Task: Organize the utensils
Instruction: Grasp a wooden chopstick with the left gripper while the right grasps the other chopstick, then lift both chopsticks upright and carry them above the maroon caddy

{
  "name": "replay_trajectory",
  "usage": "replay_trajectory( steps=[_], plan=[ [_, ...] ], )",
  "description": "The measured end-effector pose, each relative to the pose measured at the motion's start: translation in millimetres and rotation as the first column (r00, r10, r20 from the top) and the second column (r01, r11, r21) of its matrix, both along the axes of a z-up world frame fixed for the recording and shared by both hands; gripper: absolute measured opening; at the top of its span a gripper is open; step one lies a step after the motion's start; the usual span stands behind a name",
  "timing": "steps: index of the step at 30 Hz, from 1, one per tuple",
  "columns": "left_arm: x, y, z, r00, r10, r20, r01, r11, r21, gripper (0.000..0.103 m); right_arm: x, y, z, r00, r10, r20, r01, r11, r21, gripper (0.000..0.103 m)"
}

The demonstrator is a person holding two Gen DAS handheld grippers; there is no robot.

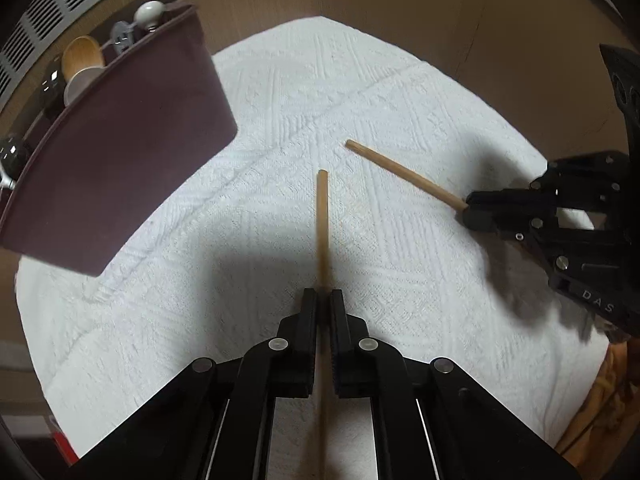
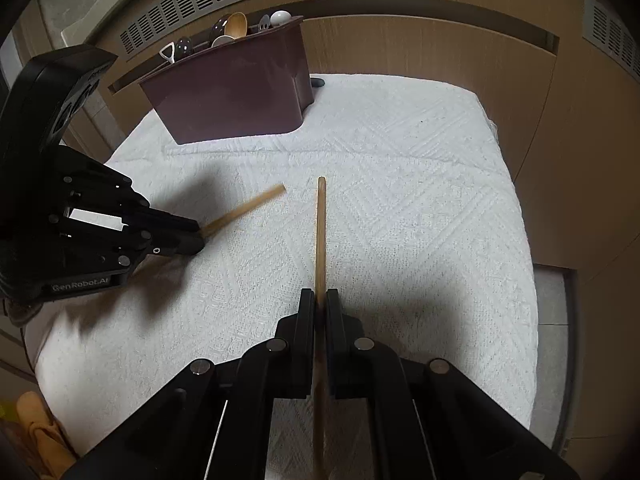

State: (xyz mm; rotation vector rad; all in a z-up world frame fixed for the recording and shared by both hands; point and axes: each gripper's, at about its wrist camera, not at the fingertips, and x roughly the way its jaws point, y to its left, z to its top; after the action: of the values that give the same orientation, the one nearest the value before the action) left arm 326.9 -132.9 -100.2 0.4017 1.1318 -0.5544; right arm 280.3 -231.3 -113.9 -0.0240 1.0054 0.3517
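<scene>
In the right wrist view, the white textured cloth (image 2: 420,184) lies open at centre and right, while the tall maroon plastic utensil holder (image 2: 232,92) blocks the upper left.

Each camera sits on its own gripper and looks steeply down, close over the white towel (image 1: 248,92). Both views share the towel and the brown holder (image 2: 236,88).

Wood, cloth and matt plastic

Two chopsticks (image 1: 322,224) (image 2: 320,236) of pale, smooth wood; white towel (image 2: 400,208) of rough, woven-patterned cloth; maroon holder (image 2: 236,92) of smooth, faintly shiny, probably plastic make; both tools (image 1: 323,296) (image 2: 320,296) matt black plastic with small metal pins.
</scene>
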Motion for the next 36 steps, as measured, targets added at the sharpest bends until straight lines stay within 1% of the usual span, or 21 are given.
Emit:
replay_trajectory(
  steps=[2,4,5,6,7,8,11,12,14,15,17,19,20,22,24,27,30,33,34,35,36],
  plan=[
    [-9,13,7,0.998,0.059,0.025,-0.057,0.996,-0.072,0.006,-1,1,5,1.000,0.006,0.004,-0.006,1.000,0.001,0.006],
    [-17,30,20,0.988,0.133,0.082,-0.118,0.979,-0.165,0.006,0,1,10,1.000,0.012,0.021,-0.012,1.000,-0.012,0.006],
    [-21,40,27,0.979,0.178,0.100,-0.153,0.964,-0.217,0.006,3,3,13,0.999,0.013,0.032,-0.012,1.000,-0.021,0.007],
    [-25,51,34,0.968,0.224,0.113,-0.186,0.943,-0.276,0.006,7,4,16,0.999,0.016,0.035,-0.015,1.000,-0.025,0.008],
    [-30,60,39,0.956,0.262,0.130,-0.210,0.924,-0.319,0.006,11,6,16,0.999,0.022,0.034,-0.021,0.999,-0.029,0.009],
    [-36,69,47,0.940,0.303,0.155,-0.230,0.902,-0.366,0.006,18,11,16,0.999,0.029,0.031,-0.028,0.999,-0.040,0.010],
    [-49,95,63,0.909,0.366,0.200,-0.245,0.857,-0.453,0.006,38,24,11,0.999,0.041,0.010,-0.041,0.997,-0.072,0.011],
    [-52,102,67,0.904,0.375,0.205,-0.243,0.846,-0.474,0.006,44,28,8,0.999,0.046,0.007,-0.045,0.995,-0.087,0.011],
    [-61,112,73,0.896,0.387,0.216,-0.243,0.836,-0.492,0.006,55,34,3,0.999,0.037,-0.003,-0.037,0.992,-0.117,0.011],
    [-67,119,76,0.890,0.394,0.228,-0.241,0.833,-0.497,0.006,61,35,-1,0.999,0.028,-0.022,-0.030,0.992,-0.121,0.011],
    [-68,123,74,0.882,0.404,0.244,-0.240,0.829,-0.505,0.006,64,35,-2,1.000,0.015,-0.025,-0.018,0.994,-0.108,0.011],
    [-67,130,69,0.878,0.420,0.230,-0.250,0.813,-0.526,0.006,63,36,-1,0.999,0.016,-0.028,-0.019,0.992,-0.121,0.011],
    [-66,133,66,0.877,0.427,0.223,-0.254,0.803,-0.539,0.006,60,36,0,0.999,0.018,-0.030,-0.021,0.993,-0.119,0.008],
    [-76,139,65,0.868,0.444,0.223,-0.263,0.791,-0.552,0.006,52,36,4,0.999,0.029,-0.037,-0.032,0.996,-0.081,0.007],
    [-82,138,68,0.861,0.455,0.230,-0.261,0.781,-0.567,0.006,39,33,16,1.000,0.018,-0.007,-0.018,0.999,-0.050,0.007],
    [-95,141,79,0.850,0.462,0.254,-0.241,0.769,-0.593,0.006,15,22,46,0.998,-0.010,0.057,0.008,0.999,0.036,0.007],
    [-110,142,99,0.828,0.474,0.300,-0.210,0.757,-0.618,0.006,-9,15,83,0.989,-0.033,0.147,0.018,0.994,0.107,0.007],
    [-119,143,128,0.792,0.488,0.366,-0.166,0.750,-0.640,0.006,-26,14,124,0.967,-0.046,0.251,0.004,0.987,0.162,0.007],
    [-120,142,140,0.775,0.493,0.395,-0.147,0.749,-0.646,0.006,-29,15,139,0.955,-0.050,0.291,-0.002,0.984,0.175,0.007],
    [-120,142,151,0.762,0.496,0.416,-0.131,0.748,-0.651,0.006,-32,16,160,0.936,-0.053,0.347,-0.015,0.982,0.188,0.007],
    [-120,142,166,0.740,0.504,0.446,-0.109,0.743,-0.660,0.006,-33,18,179,0.916,-0.055,0.396,-0.026,0.981,0.195,0.007]
  ],
)
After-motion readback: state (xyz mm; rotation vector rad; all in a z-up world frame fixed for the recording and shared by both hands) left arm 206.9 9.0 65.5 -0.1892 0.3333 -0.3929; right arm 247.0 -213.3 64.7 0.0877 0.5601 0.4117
